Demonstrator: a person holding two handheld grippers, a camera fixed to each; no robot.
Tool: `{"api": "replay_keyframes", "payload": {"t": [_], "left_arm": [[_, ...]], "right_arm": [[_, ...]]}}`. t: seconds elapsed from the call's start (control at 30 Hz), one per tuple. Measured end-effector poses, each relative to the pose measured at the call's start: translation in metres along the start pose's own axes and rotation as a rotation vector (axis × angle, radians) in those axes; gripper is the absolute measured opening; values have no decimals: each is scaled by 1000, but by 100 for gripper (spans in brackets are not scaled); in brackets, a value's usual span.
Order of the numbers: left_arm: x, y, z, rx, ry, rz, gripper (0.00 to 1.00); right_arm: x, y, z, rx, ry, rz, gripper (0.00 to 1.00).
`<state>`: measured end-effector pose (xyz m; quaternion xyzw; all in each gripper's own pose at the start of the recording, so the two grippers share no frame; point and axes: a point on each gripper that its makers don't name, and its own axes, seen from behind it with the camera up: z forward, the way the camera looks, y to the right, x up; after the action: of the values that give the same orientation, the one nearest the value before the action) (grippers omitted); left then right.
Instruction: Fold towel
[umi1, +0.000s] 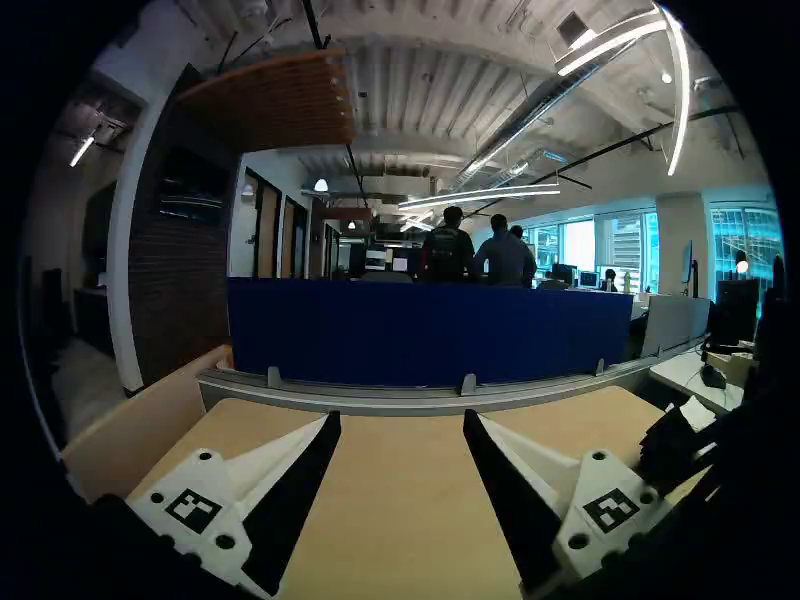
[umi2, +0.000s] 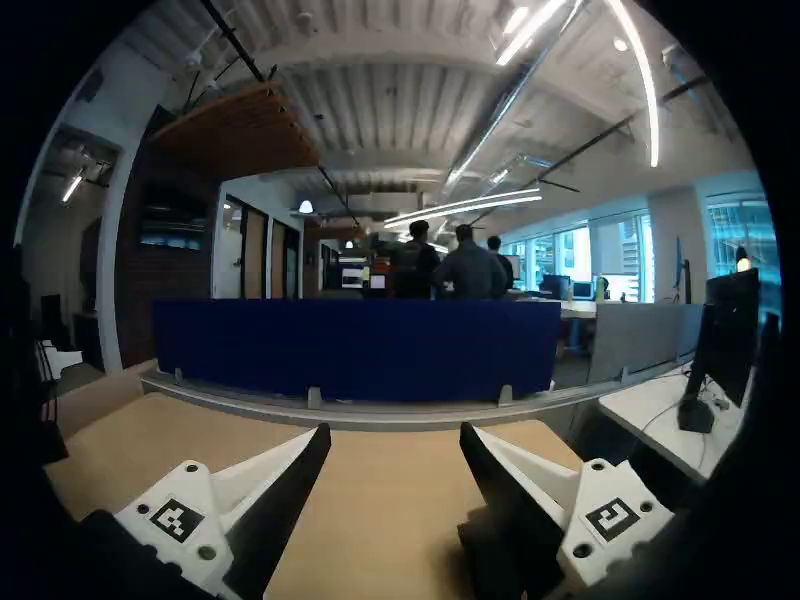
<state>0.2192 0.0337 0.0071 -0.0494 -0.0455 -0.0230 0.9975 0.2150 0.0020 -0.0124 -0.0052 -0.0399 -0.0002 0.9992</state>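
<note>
My left gripper (umi1: 401, 425) is open above a light wooden tabletop (umi1: 400, 500), with nothing between its white and black fingers (umi1: 290, 480). My right gripper (umi2: 394, 437) is also open over the same kind of wooden tabletop (umi2: 380, 510), its fingers (umi2: 270, 500) wide apart and holding nothing.
A blue divider panel (umi1: 430, 330) stands along the far edge of the table, on a grey rail (umi1: 400, 395). Behind the blue divider (umi2: 360, 345) several people (umi2: 455, 262) stand with their backs turned. To the right, a desk holds a dark monitor (umi2: 722, 330).
</note>
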Motion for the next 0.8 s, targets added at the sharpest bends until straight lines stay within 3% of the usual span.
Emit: {"api": "replay_keyframes", "payload": {"t": [0.2,0.4,0.57,0.8], "left_arm": [[-1,-4,-1,18,20,10,91],[-8,-7,-1,23,47,-12,91],[-28,-10,-3,17,56,-22,91],[-62,-14,-3,21,58,4,90]], "right_arm": [[3,-3,2,-8,13,26,100],[5,-8,3,-10,22,52,100],[1,-13,5,-14,44,46,100],[-16,-21,3,-17,56,9,100]]}}
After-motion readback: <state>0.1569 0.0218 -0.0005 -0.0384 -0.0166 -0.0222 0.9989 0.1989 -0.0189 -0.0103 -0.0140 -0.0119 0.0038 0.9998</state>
